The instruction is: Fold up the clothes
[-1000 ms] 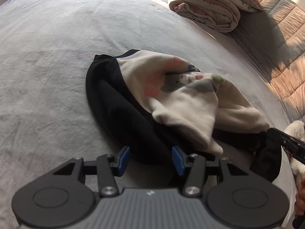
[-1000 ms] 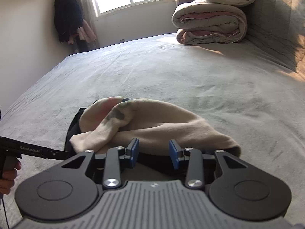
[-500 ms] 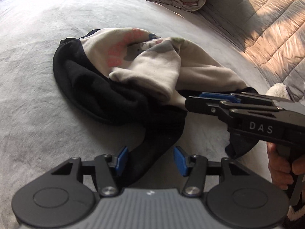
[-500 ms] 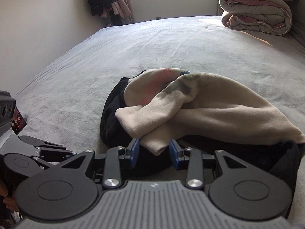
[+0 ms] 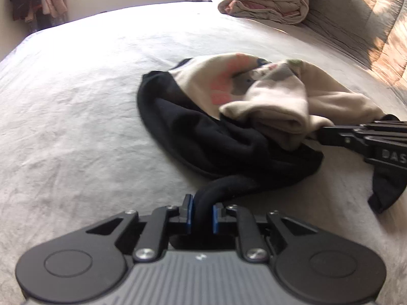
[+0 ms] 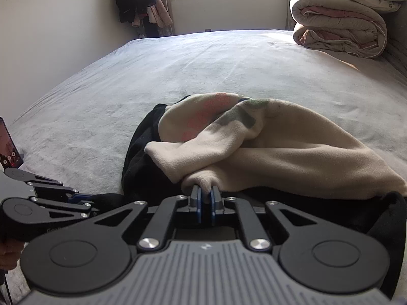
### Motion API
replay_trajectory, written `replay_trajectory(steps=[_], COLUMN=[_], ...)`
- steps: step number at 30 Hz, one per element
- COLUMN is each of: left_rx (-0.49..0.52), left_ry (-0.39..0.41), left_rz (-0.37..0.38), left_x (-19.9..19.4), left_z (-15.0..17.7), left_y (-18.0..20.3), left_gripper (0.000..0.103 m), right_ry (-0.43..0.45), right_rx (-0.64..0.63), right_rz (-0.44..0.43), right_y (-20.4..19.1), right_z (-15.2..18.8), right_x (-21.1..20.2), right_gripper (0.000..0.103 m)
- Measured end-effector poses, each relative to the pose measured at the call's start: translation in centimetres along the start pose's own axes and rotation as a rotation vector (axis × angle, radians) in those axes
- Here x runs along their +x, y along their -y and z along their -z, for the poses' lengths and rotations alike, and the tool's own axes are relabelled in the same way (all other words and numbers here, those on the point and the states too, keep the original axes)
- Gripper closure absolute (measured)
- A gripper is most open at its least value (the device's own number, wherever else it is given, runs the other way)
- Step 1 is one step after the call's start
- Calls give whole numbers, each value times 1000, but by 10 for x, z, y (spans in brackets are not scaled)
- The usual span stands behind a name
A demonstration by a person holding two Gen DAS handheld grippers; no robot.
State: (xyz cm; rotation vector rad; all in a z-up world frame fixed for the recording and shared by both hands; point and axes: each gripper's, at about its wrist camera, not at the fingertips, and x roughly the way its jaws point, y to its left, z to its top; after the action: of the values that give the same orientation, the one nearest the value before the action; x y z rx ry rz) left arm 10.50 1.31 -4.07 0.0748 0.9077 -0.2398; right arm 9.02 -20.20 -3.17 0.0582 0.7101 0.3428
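The wide grey-sheeted bed (image 6: 229,58) is serving as the folding surface, its broad flat middle giving room to spread cloth. A rolled beige-and-pink quilt bundle (image 6: 338,28) is lying toward two o'clock in the right wrist view, pushed against the padded headboard, well apart from the work. Dark coats and pink clothes (image 6: 142,2) are hanging on the wall at eleven o'clock.

The crumpled cream-and-black sweatshirt with a pink and grey print (image 5: 254,101) is lying bunched in a heap on the bed, at one o'clock from the left camera, its cream front rolled over the black part. It is not lying folded.

The left claw (image 5: 202,214) is clamping a black rope-like strand of the sweatshirt between its blue pads, at six o'clock of the heap; it looks like a sleeve or hem edge. The right claw (image 6: 205,204) is pinching a cream corner at the heap's near edge, its pads nearly meeting on the thin cloth. Holding two separate edges this way is probably meant to let the person draw the garment apart and flatten it, though which edges these are cannot be told.
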Motion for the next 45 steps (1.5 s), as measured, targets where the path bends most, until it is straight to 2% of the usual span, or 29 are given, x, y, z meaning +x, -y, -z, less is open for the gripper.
replay_trajectory(steps=[5,15,22,28,34,37,40,42,45], left_rx=[-98,-284,-363,-462,-460,-450,-457,-455,-427], left_ry=[33,130,224,269,208,180,159,152,145], left_rz=[-89,-287,-465,-559,-517,-497,-457,-430,-401], left_x=[-6,-19,-31,-39,-34,-34,-37,-40,-46], left_z=[-15,-35,-37,-32,-26,-23,-20,-17,-16], left_y=[-40,-118,-155,-184,-188,-187,-187,-183,-172], left_gripper=[89,89,89,89,87,83,72,59,52], right_ry=[29,18,-12,-51,-98,-119,-139,-150,-168], right_rx=[-5,-58,-98,-119,-157,-165,-170,-174,-179], right_rz=[-36,-126,-209,-305,-373,-397,-393,-377,-353], right_y=[-7,-26,-42,-59,-78,-85,-88,-89,-90], right_z=[-3,2,8,13,20,24,26,28,30], right_x=[-17,-38,-46,-45,-38,-34,-28,-23,-16], right_gripper=[94,94,94,94,94,94,94,94,91])
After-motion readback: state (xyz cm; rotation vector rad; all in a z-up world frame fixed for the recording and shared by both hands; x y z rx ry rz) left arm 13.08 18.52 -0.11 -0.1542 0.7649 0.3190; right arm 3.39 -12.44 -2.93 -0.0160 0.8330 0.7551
